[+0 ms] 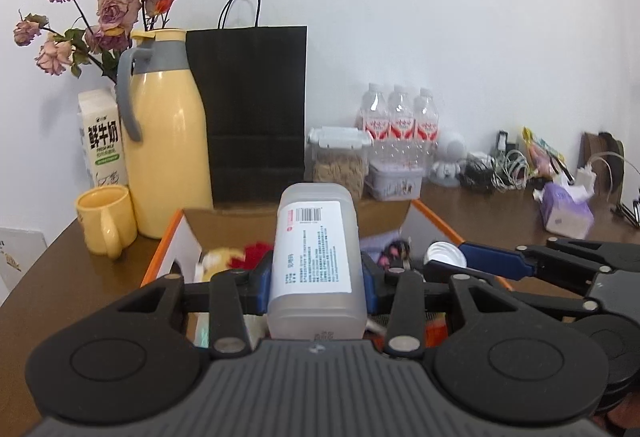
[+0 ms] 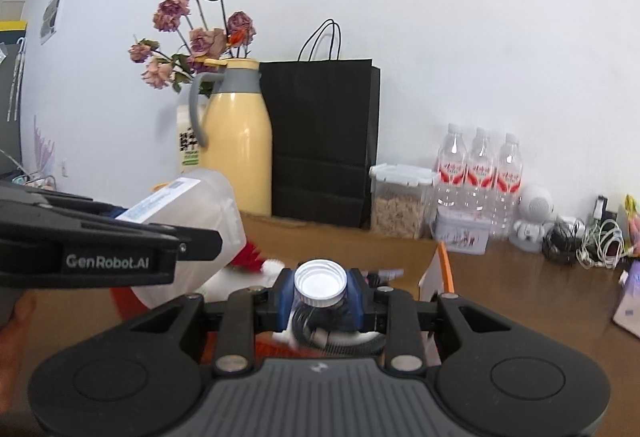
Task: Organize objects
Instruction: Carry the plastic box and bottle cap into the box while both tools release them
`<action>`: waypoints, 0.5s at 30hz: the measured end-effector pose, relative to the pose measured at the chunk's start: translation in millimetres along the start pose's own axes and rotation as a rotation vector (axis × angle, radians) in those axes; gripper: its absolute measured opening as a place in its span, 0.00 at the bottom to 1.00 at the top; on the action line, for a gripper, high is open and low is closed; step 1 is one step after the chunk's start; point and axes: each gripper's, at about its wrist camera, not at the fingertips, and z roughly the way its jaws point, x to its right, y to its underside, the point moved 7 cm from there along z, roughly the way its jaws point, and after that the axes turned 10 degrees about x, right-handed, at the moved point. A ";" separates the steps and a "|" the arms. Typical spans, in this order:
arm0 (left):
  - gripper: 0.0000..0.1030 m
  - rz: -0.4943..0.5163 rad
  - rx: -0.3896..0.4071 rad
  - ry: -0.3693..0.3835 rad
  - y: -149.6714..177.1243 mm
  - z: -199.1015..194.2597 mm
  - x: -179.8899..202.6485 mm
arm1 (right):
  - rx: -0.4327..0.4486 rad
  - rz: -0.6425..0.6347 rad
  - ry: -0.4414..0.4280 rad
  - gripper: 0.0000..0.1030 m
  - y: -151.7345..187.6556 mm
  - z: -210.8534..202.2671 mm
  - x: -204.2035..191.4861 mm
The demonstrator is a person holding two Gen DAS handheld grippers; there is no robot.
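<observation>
Over the open cardboard box we've got a translucent plastic bottle pinched in our left gripper, blue pads pressing its sides, white barcode label facing up, its flat base pointing away toward the far wall. Just to its right, our right gripper is clamped on a small clear jar with a white screw cap, and something dark and coiled shows through the jar's wall. Both items hang above the box, clear of its contents. Down in the box we spot a red-and-white plush item and other bits too blurred to name. Moving outward, a yellow mug sits near left on the brown table, with a yellow thermos jug, a milk carton and dried roses behind it. Centre far stands a black paper bag, then a lidded food container, three water bottles, tangled cables and a purple tissue pack far right.
</observation>
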 end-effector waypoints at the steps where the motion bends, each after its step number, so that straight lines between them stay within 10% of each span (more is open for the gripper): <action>1: 0.40 -0.005 -0.001 -0.003 -2.2 6.9 -1.1 | 0.001 -0.002 0.007 0.26 -2.9 7.7 1.8; 15: 0.40 -0.088 -0.058 -0.096 -6.3 101.5 -16.6 | -0.064 0.004 0.098 0.26 -3.7 98.5 39.9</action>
